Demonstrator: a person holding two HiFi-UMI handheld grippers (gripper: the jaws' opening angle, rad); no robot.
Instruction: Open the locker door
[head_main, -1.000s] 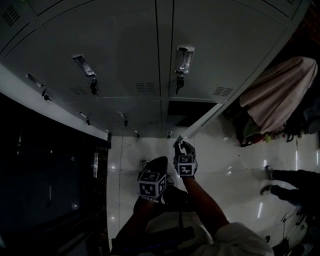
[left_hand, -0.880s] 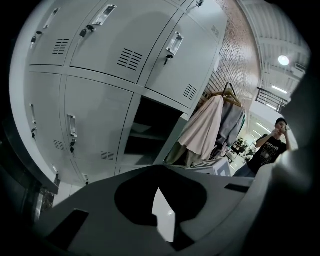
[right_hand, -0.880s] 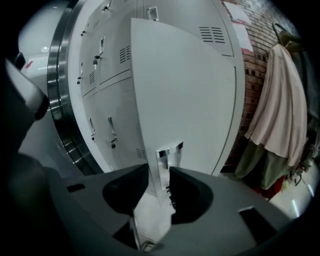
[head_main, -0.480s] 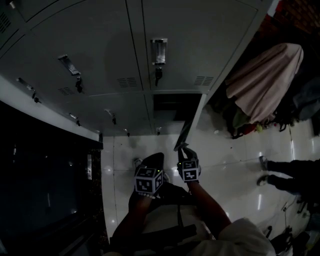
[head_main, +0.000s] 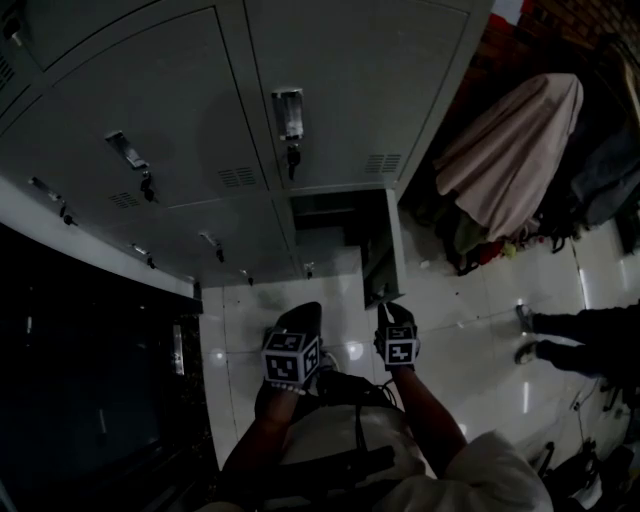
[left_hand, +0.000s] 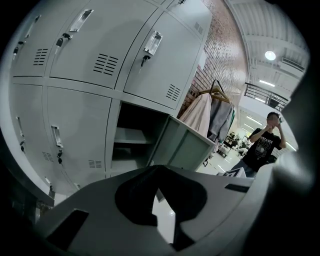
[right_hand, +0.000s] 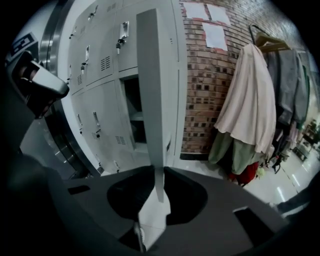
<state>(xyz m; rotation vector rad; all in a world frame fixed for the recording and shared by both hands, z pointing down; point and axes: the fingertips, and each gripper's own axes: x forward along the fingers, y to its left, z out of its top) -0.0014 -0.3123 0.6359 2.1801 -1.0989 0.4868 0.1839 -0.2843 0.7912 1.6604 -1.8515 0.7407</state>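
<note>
The grey locker door (head_main: 380, 250) at the bottom right of the bank stands swung out, edge-on in the head view, baring the dark compartment (head_main: 330, 225) with a shelf. My right gripper (head_main: 388, 306) is at the door's lower free edge. In the right gripper view the door edge (right_hand: 152, 90) runs straight up between the jaws of my right gripper (right_hand: 159, 172), which are closing and press on it. My left gripper (head_main: 306, 316) hangs over the floor left of the door, shut and holding nothing. From the left gripper view, past that gripper (left_hand: 159, 170), the open door (left_hand: 187, 145) and compartment (left_hand: 132, 142) show.
The other lockers are closed, with handles (head_main: 288, 115) and keys. Coats (head_main: 510, 160) hang on a rack against a brick wall (right_hand: 207, 85) right of the lockers. A person (left_hand: 265, 145) stands on the tiled floor at the right. A dark panel (head_main: 90, 360) fills the left.
The locker door has swung from barely ajar to wide open. My right gripper came back and to the right with its edge. The left gripper stayed about where it was.
</note>
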